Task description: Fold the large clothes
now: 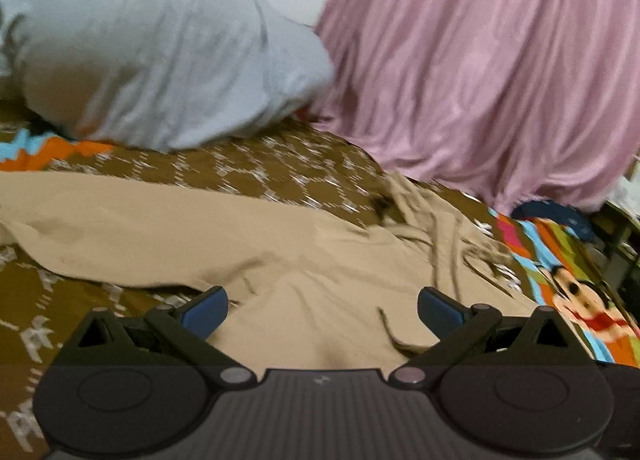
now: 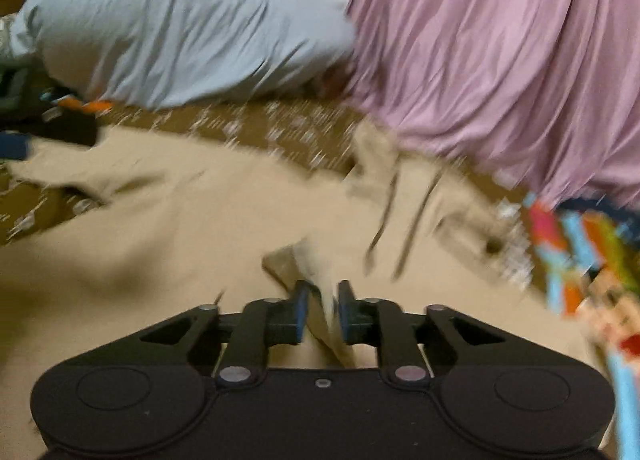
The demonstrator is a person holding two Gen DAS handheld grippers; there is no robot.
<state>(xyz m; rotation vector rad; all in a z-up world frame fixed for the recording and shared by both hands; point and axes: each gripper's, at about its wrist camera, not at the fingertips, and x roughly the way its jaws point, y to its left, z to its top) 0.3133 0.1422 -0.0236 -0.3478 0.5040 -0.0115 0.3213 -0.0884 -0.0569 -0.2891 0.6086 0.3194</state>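
The tan garment (image 1: 304, 260) lies spread over the patterned bedspread (image 1: 280, 167), directly ahead of and beneath both grippers, with one long part trailing off to the left and its drawstrings (image 1: 452, 256) loose ahead and to the right of the left gripper (image 1: 322, 306). That left gripper hangs just over the cloth with its blue pads (image 1: 206, 310) spread wide and nothing between them. The right gripper (image 2: 322, 314) has its jaws drawn nearly together on a raised ridge of the tan garment (image 2: 168, 244), which bunches up between the pads; the view is smeared by motion, so how firmly it bites is hard to say.

Beyond the cloth, a pale blue pillow (image 1: 152, 59) sits ahead to the left and a pink curtain (image 1: 488, 71) hangs ahead to the right.

This looks like thin, soft fabric: light, limp, and likely to sag and wrinkle wherever it isn't supported. A pinch in the middle will only drag up a tent of cloth. I'd judge the better holds are at an edge or corner, one gripper each and well apart, so the fold line stays straight. The drawstrings could snag or trail into the fold.
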